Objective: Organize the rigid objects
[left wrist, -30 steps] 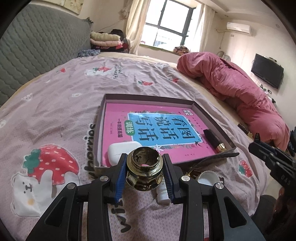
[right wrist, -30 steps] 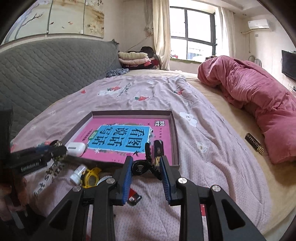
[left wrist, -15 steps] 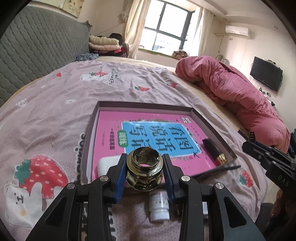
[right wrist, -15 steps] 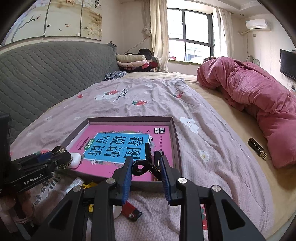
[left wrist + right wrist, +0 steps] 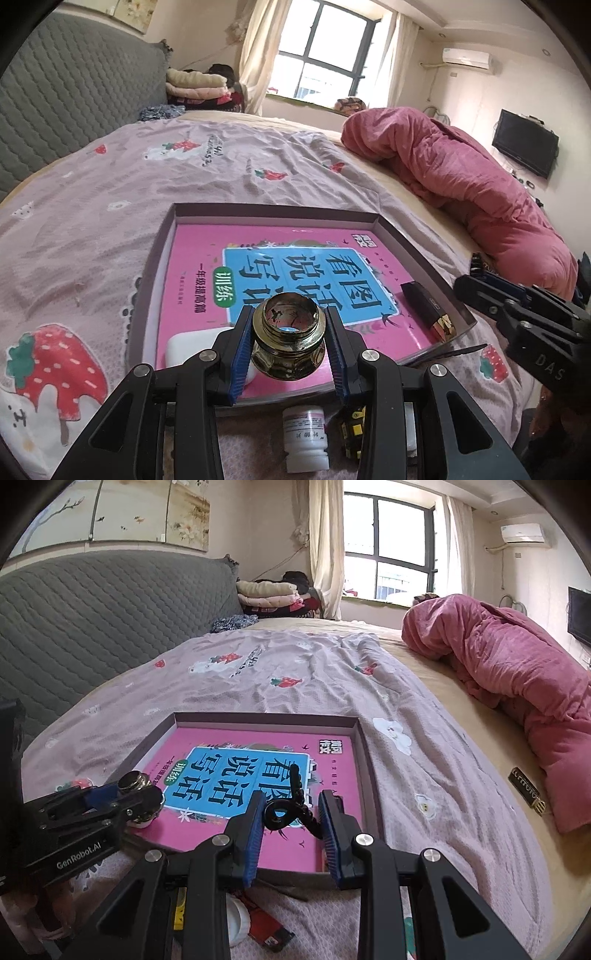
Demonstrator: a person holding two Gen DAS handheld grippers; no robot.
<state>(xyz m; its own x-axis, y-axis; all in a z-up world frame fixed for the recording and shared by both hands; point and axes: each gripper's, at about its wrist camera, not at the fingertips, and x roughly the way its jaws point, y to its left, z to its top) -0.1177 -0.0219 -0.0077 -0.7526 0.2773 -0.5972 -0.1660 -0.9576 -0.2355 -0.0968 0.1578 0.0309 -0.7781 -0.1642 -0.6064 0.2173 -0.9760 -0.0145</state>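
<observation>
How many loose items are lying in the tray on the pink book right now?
2: the white case at the tray's near left corner, partly behind the left gripper, and the black-and-gold lipstick by its right wall. The grippers may hide others.

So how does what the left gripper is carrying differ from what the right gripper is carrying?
The left gripper holds a squat, brassy metal fitting, open at the top; the right gripper holds a thin black hair clip. The fitting is shiny and fills the gap between its pads; the clip is matte, looped, and sticks up past its pads. Both are clamped above the near edge of the tray.
</observation>
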